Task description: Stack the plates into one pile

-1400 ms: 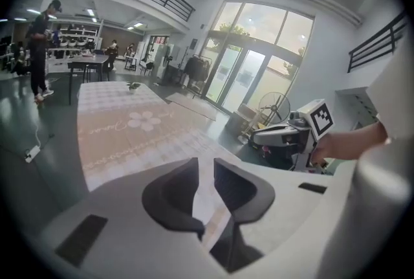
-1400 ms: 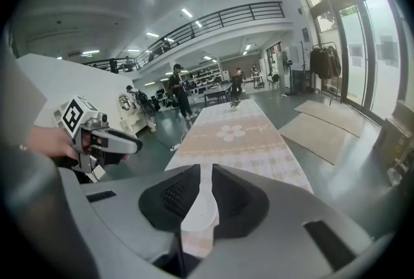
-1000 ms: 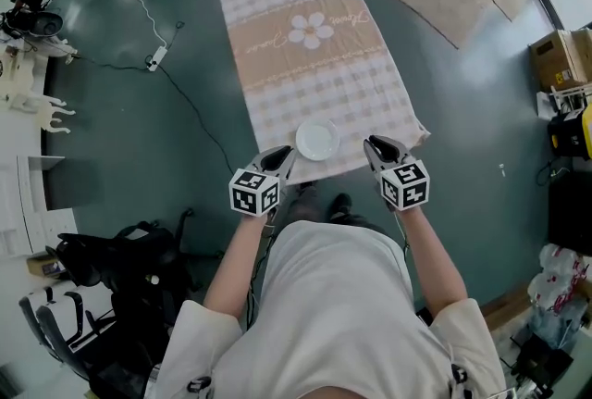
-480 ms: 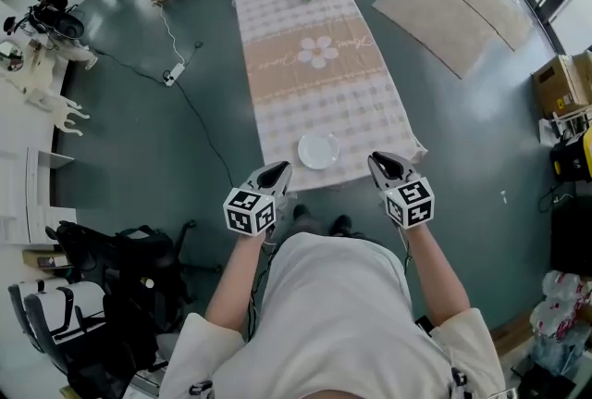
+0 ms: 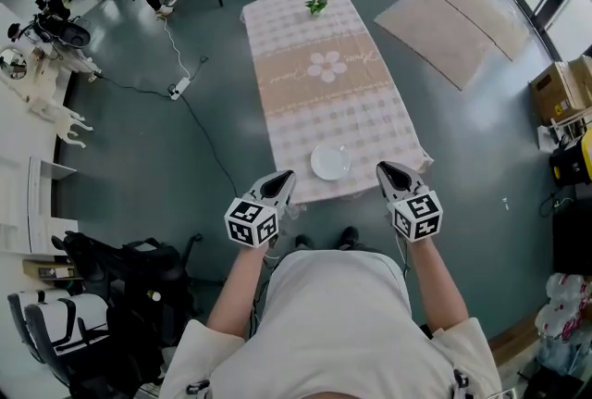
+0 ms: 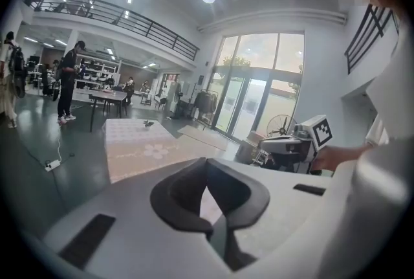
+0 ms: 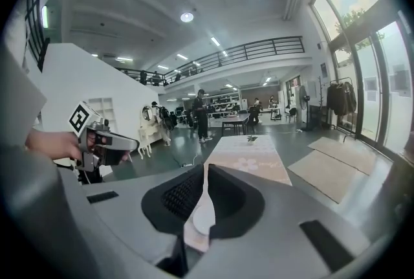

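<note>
Plates (image 5: 330, 161) sit as one white pile at the near end of the clothed table (image 5: 305, 96), while left gripper (image 5: 281, 178) and right gripper (image 5: 387, 170) hover just short of it, jaws just clenched together, empty.

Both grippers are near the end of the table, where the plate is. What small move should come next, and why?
Probably draw both grippers back and stop. The left gripper and right gripper have just closed on nothing, short of the table. Only one plate, or pile, shows there; no other plate is in view to stack.
</note>
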`<control>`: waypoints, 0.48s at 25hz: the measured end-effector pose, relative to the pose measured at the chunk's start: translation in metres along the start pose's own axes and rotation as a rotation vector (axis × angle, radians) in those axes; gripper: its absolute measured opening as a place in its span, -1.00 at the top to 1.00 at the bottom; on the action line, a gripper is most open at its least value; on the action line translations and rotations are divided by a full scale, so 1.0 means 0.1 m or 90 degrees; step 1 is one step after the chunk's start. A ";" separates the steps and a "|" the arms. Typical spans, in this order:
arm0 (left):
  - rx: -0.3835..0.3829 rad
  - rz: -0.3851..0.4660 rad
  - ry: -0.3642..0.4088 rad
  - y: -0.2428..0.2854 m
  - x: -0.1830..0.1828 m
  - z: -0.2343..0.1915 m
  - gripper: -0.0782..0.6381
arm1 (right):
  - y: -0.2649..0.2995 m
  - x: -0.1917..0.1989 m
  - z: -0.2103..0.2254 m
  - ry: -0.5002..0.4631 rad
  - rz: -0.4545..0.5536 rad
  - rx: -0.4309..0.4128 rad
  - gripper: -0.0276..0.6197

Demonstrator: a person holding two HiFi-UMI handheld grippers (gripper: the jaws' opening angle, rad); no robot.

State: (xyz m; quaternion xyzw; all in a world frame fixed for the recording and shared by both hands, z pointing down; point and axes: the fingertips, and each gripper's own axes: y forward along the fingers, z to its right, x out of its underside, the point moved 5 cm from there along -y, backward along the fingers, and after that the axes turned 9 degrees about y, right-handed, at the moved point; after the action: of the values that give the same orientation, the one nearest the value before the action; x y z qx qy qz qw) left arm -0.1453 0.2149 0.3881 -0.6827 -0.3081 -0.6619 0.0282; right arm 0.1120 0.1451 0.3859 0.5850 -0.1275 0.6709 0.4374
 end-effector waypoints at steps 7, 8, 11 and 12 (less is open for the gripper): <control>0.021 0.038 0.003 -0.18 -0.19 -0.17 0.76 | 0.01 -0.20 -0.21 -0.002 0.033 0.014 0.78; 0.024 0.037 0.003 -0.19 -0.17 -0.18 0.76 | 0.01 -0.20 -0.24 -0.005 0.038 0.017 0.78; 0.032 0.035 0.008 -0.21 -0.15 -0.21 0.76 | -0.01 -0.21 -0.34 -0.019 0.051 0.022 0.79; 0.033 0.036 0.009 -0.22 -0.15 -0.23 0.76 | 0.00 -0.22 -0.36 -0.024 0.053 0.023 0.79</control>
State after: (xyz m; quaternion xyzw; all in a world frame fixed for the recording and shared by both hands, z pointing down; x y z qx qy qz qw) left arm -0.1742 0.2166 0.3686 -0.6857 -0.3057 -0.6572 0.0668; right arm 0.0860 0.1602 0.3554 0.5995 -0.1473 0.6797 0.3960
